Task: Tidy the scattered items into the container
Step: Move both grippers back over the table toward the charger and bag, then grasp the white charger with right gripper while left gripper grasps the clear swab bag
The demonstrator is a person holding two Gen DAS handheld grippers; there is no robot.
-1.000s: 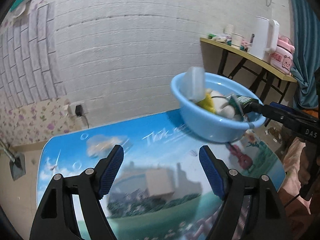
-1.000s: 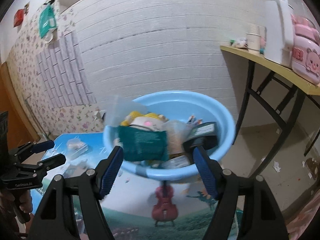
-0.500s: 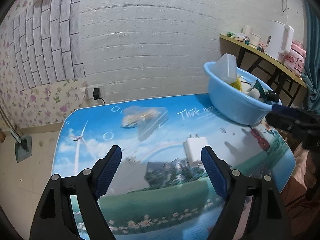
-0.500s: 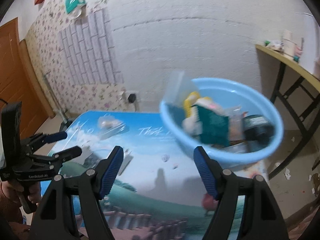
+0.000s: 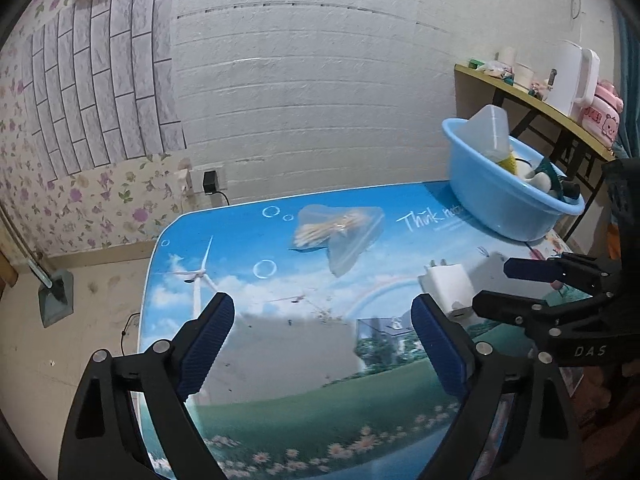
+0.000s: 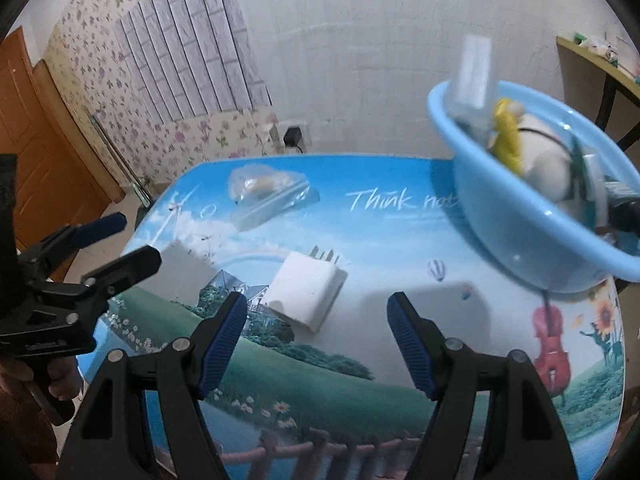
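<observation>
A blue basin (image 5: 504, 196) holding several items stands at the table's far right; it also shows in the right wrist view (image 6: 532, 232). A white charger plug (image 6: 306, 292) lies on the table just ahead of my open, empty right gripper (image 6: 318, 328); in the left wrist view the plug (image 5: 448, 284) sits to the right. A clear bag of cotton swabs (image 5: 340, 228) lies mid-table, also seen in the right wrist view (image 6: 268, 192). My left gripper (image 5: 320, 344) is open and empty above the table's near part.
The picture-printed table (image 5: 280, 380) stands against a white brick-pattern wall with a socket and plug (image 5: 210, 182). A side shelf (image 5: 540, 108) with a kettle and cups stands at the right. A dustpan (image 5: 56, 296) lies on the floor at the left.
Both grippers have pulled back and swung left, away from the basin. The basin now sits at the right edge of both views, and the charger and swab bag have come into view.
</observation>
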